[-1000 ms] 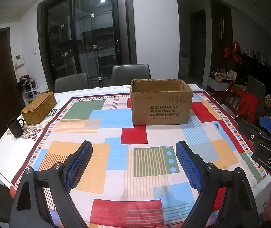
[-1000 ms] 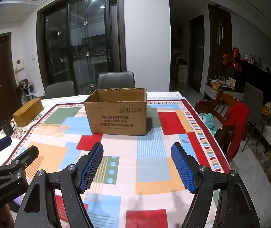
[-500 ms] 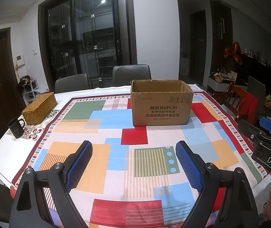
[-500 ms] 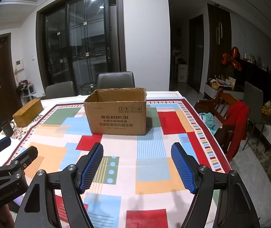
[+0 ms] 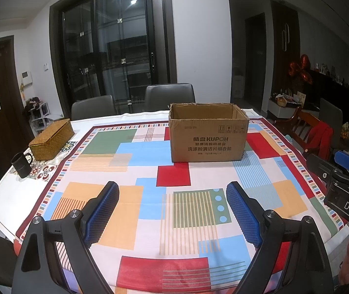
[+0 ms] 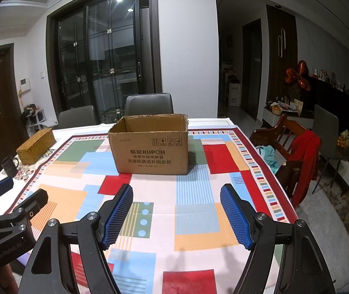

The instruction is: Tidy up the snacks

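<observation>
An open brown cardboard box point(image 5: 208, 137) printed KUPOH stands upright on the far middle of the table; it also shows in the right wrist view point(image 6: 150, 147). Its inside is hidden from both views. No snacks are in sight. My left gripper point(image 5: 173, 191) is open and empty, held above the near part of the table. My right gripper point(image 6: 176, 192) is open and empty, level with it on the right. Each gripper shows at the edge of the other's view.
A colourful patchwork tablecloth point(image 5: 150, 152) covers the table. A woven lidded basket point(image 5: 52, 138) and a black mug point(image 5: 22, 165) sit at the far left. Two grey chairs point(image 5: 169, 96) stand behind the table. A wooden chair with a red garment point(image 6: 304, 156) is at the right.
</observation>
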The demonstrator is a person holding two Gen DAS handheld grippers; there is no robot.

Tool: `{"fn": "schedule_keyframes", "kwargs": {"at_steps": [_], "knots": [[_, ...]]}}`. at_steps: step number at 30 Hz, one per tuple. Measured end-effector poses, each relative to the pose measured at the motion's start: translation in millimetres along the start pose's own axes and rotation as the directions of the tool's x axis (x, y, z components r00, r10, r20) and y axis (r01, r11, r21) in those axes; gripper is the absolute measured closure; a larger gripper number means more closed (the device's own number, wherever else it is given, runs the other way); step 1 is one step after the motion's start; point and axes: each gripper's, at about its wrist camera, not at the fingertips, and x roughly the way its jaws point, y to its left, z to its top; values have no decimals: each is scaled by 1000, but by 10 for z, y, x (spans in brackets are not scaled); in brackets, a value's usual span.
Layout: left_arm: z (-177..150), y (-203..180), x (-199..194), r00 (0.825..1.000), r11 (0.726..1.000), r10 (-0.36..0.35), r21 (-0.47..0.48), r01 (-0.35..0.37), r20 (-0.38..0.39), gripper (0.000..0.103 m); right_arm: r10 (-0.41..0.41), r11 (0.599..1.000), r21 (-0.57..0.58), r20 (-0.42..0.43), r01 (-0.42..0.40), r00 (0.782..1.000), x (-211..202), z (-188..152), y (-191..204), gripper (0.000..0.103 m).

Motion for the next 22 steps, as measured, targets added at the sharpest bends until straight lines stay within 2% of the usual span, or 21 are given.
{"fn": "schedule_keyframes", "kwargs": {"at_steps": [22], "knots": [[-47, 24, 1, 1000, 1000, 12, -4, -12, -1, 11, 0, 1000, 1, -4, 0, 1000, 17, -2, -22, 28]]}}
